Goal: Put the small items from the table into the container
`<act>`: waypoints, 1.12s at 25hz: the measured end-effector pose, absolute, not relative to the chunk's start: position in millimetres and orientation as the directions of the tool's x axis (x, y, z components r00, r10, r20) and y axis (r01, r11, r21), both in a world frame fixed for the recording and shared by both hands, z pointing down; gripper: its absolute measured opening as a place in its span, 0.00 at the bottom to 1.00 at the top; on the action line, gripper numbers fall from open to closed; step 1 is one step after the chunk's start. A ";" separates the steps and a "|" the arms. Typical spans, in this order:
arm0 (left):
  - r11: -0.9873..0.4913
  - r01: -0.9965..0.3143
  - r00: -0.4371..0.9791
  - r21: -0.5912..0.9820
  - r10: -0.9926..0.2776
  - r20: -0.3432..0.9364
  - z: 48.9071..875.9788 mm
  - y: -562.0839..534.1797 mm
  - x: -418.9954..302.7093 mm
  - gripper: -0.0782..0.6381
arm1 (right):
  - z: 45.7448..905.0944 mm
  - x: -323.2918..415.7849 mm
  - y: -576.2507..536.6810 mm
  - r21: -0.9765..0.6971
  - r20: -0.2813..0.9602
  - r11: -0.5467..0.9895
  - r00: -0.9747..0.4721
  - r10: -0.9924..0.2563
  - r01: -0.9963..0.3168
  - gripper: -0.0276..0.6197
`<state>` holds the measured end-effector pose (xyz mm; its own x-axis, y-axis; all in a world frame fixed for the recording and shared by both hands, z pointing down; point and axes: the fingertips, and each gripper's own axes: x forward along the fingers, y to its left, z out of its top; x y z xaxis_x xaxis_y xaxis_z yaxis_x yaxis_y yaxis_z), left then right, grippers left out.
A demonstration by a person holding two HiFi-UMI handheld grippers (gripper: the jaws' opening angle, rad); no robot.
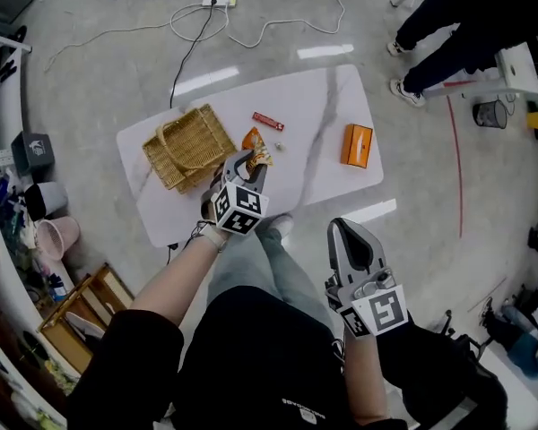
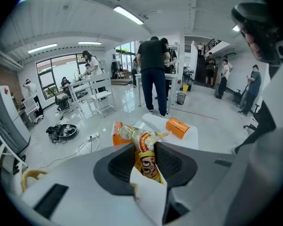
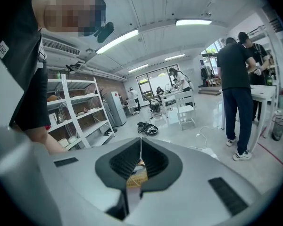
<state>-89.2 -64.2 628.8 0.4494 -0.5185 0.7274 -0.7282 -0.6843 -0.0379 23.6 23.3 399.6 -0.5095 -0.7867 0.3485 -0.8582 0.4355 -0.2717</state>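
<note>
**Step in hand (judged):** carrying the snack packet to the basket.

**Findings.**
- The left tongs (image 2: 148, 147) pinch the snack packet (image 1: 256, 143) across its middle, and its crumpled top pokes out beyond the tips.
- The packet hangs over the bench (image 1: 327, 101) near its near edge, just beside the right side of the basket (image 1: 188, 146).
- The right tongs (image 3: 140, 142) are pressed together on nothing. They are held close to the person's body, well apart from the bench.

**Recommendations.**
- Hold the squeeze even, because the film looks slippery and the bite is narrow.
- Carry the packet level and without swing, leftward across the rim.
- Lower it clear of the handle lying across the basket's opening, which is the likely snag.
- Let go only once the packet is inside the walls.

**Condition of item.** The packet is orange and yellow printed film, creased and part-puffed, and probably light and easily crushed.

**Outstanding.**
- The woven basket stands at the bench's left end.
- A red bar (image 1: 268, 121) lies toward the far edge and is not yet in the basket.
- An orange box (image 1: 357, 145) lies toward the right end and is also not yet in.
</note>
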 end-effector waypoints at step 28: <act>-0.377 -0.917 0.232 -0.132 -0.771 0.593 486.1 -44.1 -269.8 0.28 | 347.3 -93.0 -13.4 -0.270 0.236 0.663 -0.715 -0.658 -0.699 0.06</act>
